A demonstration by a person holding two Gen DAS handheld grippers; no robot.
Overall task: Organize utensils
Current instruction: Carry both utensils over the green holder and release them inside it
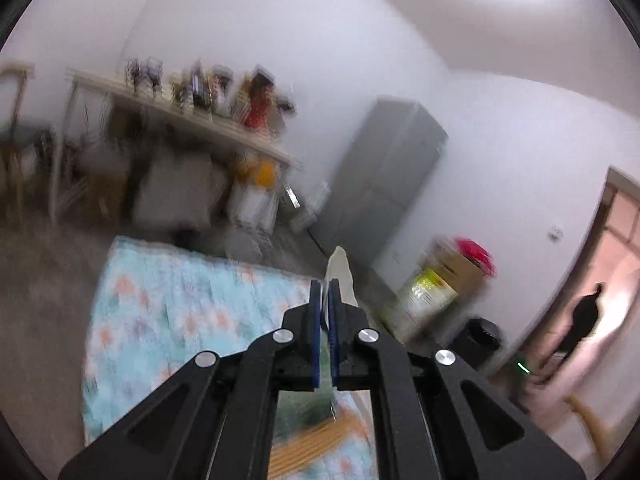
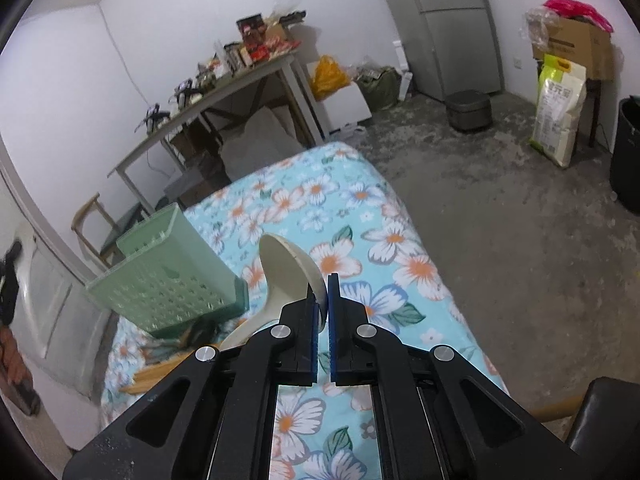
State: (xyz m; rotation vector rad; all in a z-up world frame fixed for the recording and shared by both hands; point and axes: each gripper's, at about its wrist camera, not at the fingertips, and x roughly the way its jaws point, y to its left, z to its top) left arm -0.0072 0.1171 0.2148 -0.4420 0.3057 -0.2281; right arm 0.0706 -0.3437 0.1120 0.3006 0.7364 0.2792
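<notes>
The cream spoon (image 2: 288,276) is pinched by the rim of its bowl in the right gripper (image 2: 323,300), whose jaws are closed tight on it; its handle trails down and left, toward the green basket (image 2: 160,280) that lies tipped on its side on the floral table (image 2: 360,208). Bamboo chopsticks (image 2: 156,374) lie on the cloth below the basket, near the table's near-left edge.

The left gripper (image 1: 326,312) is also clamped shut, on a thin pale utensil (image 1: 340,276) that sticks out past the pads; the blur hides what kind it is. It is held above the table, aimed out over the room.

The step in hand looks like carrying both pieces to the basket. A rim pinch on a spoon bowl is shallow, so I would keep the right wrist steady and avoid swinging the handle, which could lever the spoon out. Since the basket is lying over, its mouth faces sideways: bring each piece in handle-first and low, one at a time, so the grippers do not cross. Loosen the jaws only once the piece rests inside.
</notes>
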